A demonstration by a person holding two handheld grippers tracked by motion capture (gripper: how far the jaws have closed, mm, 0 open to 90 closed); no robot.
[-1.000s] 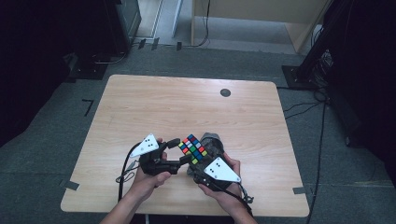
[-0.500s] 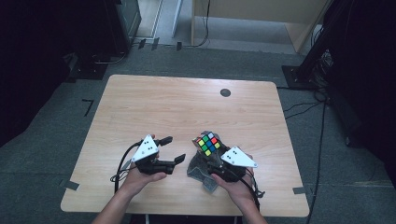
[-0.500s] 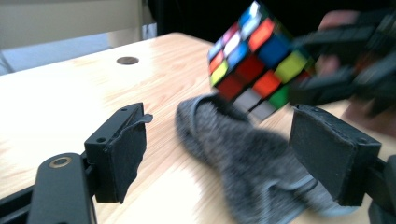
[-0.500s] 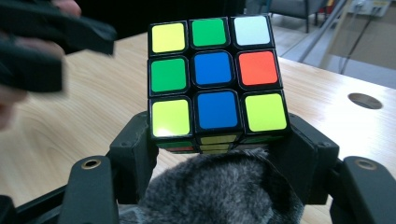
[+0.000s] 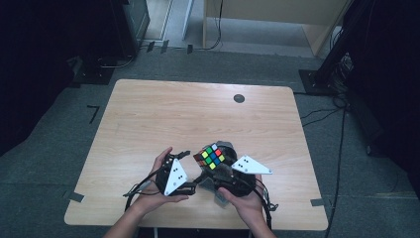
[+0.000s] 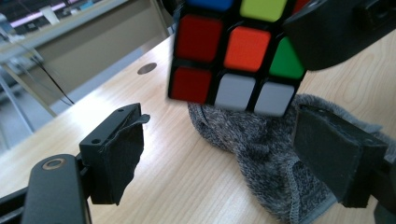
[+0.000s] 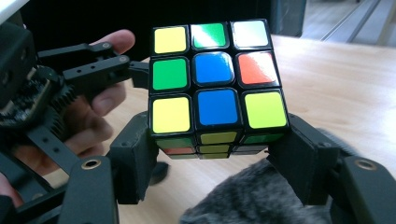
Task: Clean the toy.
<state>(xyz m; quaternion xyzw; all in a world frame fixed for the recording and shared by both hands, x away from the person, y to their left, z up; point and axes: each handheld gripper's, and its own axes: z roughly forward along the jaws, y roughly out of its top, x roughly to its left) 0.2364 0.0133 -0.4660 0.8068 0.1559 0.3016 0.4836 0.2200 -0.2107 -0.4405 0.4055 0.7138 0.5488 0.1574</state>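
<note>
Ideally, with the right tongs [image 7: 212,163] clamping the puzzle cube [image 5: 209,156] above the grey cloth [image 6: 261,149] near the table's [image 5: 198,109] front edge, the empty left tongs [image 6: 229,154], jaws just widening, close squarely on one outer layer.

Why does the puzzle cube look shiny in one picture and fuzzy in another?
In the right gripper view, light glares off the top stickers of the cube, washing out the white and green ones. In the left gripper view, the cube sits very near the lens, so it looks soft, while the grey cloth below looks sharper. In the high view, the floor around the table is dark.
</note>
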